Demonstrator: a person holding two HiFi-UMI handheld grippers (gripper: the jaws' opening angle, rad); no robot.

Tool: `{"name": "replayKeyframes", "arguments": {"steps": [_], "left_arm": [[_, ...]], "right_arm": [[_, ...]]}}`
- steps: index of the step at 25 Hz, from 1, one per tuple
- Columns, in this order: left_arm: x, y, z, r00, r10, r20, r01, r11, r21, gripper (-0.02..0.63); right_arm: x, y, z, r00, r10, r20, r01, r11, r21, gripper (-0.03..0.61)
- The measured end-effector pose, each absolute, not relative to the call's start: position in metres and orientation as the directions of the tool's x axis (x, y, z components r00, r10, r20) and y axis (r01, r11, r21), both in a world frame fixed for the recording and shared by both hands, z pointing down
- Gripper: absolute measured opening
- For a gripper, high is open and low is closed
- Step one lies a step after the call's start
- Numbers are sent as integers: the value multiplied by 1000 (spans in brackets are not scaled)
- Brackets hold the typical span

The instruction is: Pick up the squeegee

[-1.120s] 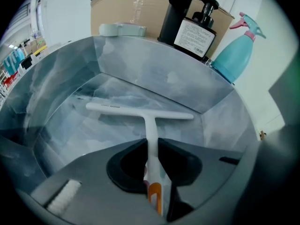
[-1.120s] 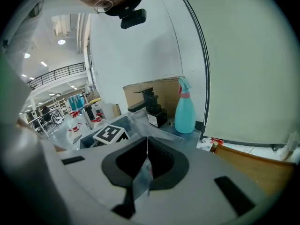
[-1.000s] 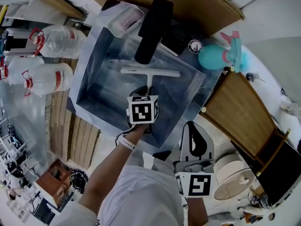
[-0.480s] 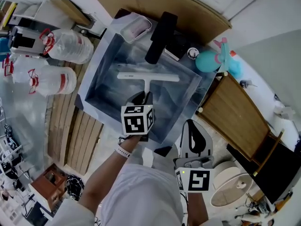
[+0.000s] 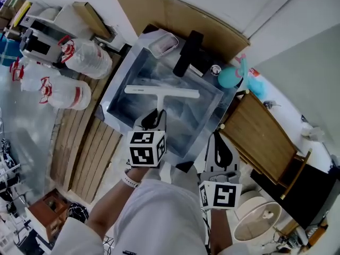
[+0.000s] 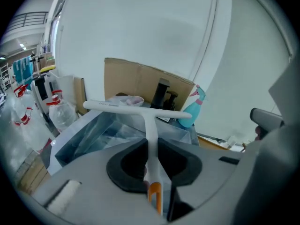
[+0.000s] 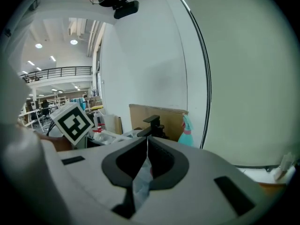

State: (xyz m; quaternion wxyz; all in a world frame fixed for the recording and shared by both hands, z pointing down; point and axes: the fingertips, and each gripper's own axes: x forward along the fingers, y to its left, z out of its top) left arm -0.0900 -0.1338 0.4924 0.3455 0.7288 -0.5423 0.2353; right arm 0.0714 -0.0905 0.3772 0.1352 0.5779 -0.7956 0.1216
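Left tool is closed narrow on the squeegee, with the pads clamped on the white shaft just ahead of its orange end. The grip sits low on the shaft. This leaves the long blade bar free out front and crosswise to the jaws, so it cannot foul the tool; judged a sound hold for carrying.

The squeegee hangs over the plastic-lined tray, its blade bar spanning the tray's middle. In the left gripper view the bar shows above the tray's rim, so it appears clear of the tray floor.

Right tool is held back near the person's body, beside the tray's near corner. Its jaws meet at the tips with nothing gripped; judged idle, since one hand suffices here.

A teal spray bottle and a black block stand at the tray's far edge, in front of a cardboard sheet. A forward swing of the bar could strike them.

Pickup judged essentially achieved
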Motion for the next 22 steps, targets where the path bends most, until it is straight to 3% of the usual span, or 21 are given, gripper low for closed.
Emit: {"name": "replayKeyframes", "arguments": {"steps": [13,22], "left_arm": [[-125,-91,372,309,-760,572,-951,-238,197,66],[-137,-79,333,320,-803,503,-947,-273,167,66]], "right_arm": [[62,-73,327,-282,-910,303,-955,297,2,6],[63,-56,305,-286,-914,288,-950,311,41,6]]}}
